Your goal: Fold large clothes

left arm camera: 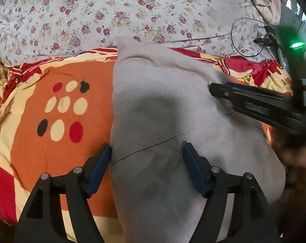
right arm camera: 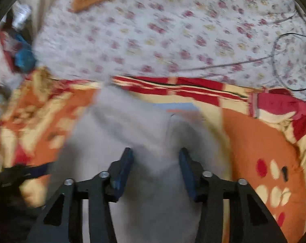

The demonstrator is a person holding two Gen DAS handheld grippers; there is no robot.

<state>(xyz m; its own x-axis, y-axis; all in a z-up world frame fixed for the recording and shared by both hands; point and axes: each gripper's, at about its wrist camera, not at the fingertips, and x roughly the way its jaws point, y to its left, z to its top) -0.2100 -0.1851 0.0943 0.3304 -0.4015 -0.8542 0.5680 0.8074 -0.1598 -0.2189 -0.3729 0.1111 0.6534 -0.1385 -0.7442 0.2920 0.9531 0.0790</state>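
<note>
grey garment [right arm camera: 145,133] blurred, edges smeared — unreadable

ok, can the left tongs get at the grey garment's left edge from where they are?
Probably yes. The left tongs are open and straddle the grey garment's left edge on the orange blanket, nothing between. The right tongs sit further right, out of the way.

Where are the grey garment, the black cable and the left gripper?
grey garment [left arm camera: 169,109], left wrist view, middle of cloth
black cable [left arm camera: 246,37], left wrist view, inside its loop edge
left gripper [left arm camera: 147,151], left wrist view, between fingertips
</note>
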